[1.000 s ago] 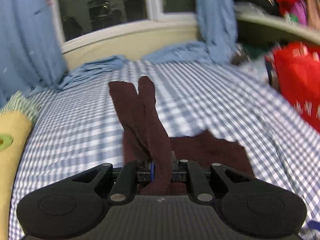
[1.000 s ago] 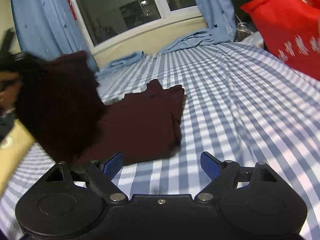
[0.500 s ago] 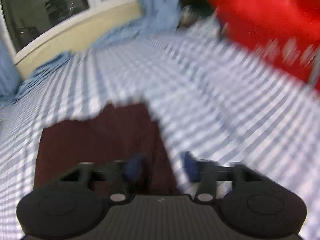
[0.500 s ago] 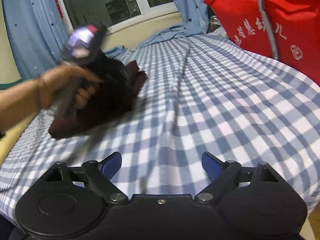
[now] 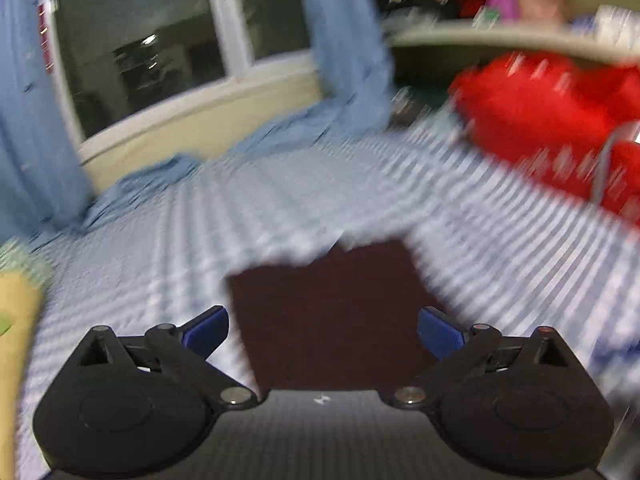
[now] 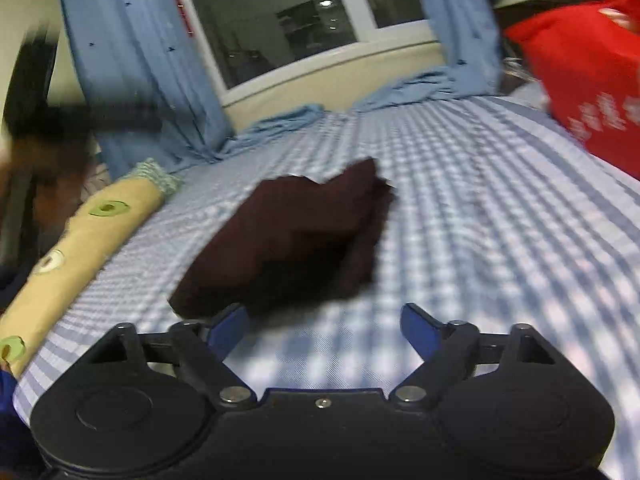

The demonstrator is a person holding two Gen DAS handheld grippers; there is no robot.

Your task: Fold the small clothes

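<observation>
Left wrist view: left gripper (image 5: 322, 330) jaws just opened wide, nothing held; folded dark maroon garment (image 5: 336, 312) lies flat on checked bedsheet (image 5: 200, 240), under gap between fingers, pads apart from it.
Right wrist view: right gripper (image 6: 322, 330) jaws open, closing slightly, empty; garment (image 6: 292, 240) ahead, toward left finger (image 6: 226, 330).

I take the folded garment (image 6: 292, 240) as my mark. It lies on the bed sheet (image 6: 500, 208), about the middle of it. My right claw (image 6: 324, 330) hangs just before its near edge, apart from it. My left claw (image 5: 322, 326) stands over its near end, fingers either side, not touching. Left of the garment a rolled bolster (image 6: 80, 248) runs along the bed's edge. Behind it, curtains (image 6: 132, 72) hang beside the window (image 6: 280, 12), their hems on the sheet. Far right of it sits a bag (image 6: 588, 80).
</observation>
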